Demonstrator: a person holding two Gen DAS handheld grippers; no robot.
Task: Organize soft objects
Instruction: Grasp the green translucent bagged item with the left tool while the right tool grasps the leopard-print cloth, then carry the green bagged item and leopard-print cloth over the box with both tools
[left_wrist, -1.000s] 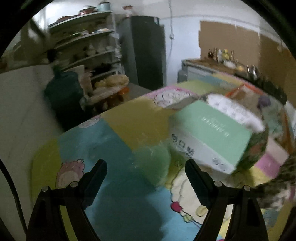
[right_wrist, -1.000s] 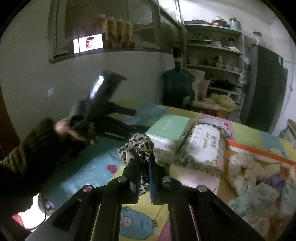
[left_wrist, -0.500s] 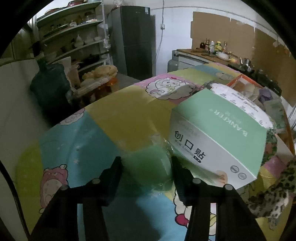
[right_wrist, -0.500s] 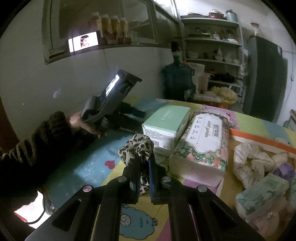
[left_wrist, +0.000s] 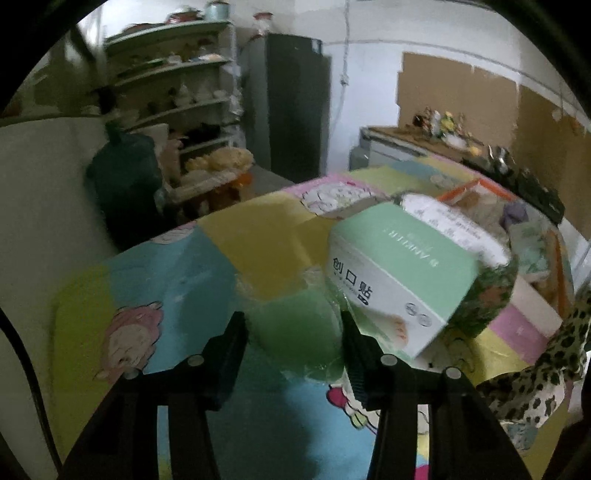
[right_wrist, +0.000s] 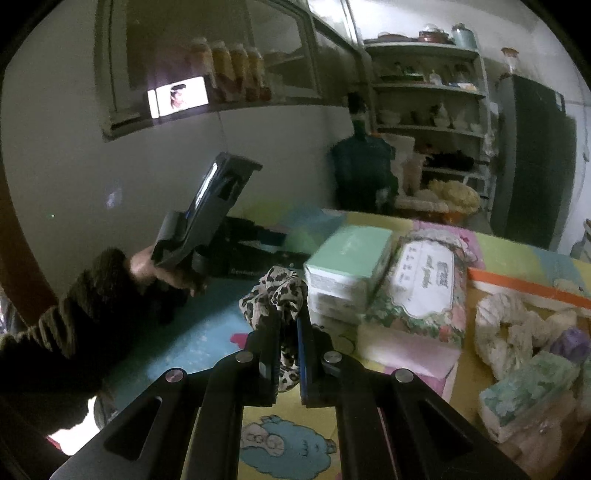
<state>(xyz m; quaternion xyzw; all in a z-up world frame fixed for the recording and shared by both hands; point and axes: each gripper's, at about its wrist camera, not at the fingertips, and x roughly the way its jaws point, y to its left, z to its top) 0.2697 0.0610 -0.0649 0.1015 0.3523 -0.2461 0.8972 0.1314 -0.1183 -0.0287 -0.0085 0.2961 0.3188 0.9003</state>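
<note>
In the left wrist view, the left gripper sits at six o'clock over a colourful cartoon-print table mat; its jaws have just been closing and now stand partly apart around a soft green packet in clear wrap, the black fingers at its two sides, though blur hides whether the pads press on it. At three o'clock from that packet, just beside it, stands a mint-green and white cardboard box with printed characters, and against the box's far side leans a floral tissue pack with a white label. At four o'clock, at the frame edge, hangs a leopard-print fabric scrunchie. In the right wrist view, at nine o'clock a hand in a dark knitted sleeve holds the other black device. At centre the right gripper has its jaws clamped together on the scrunchie, which bunches above the fingertips and hangs between the fingers. The box and tissue pack lie at two o'clock from it; at three to four o'clock, on the mat's orange-edged part, lie a cream ruffled scrunchie, a small purple soft item and a pale green floral packet.
</note>
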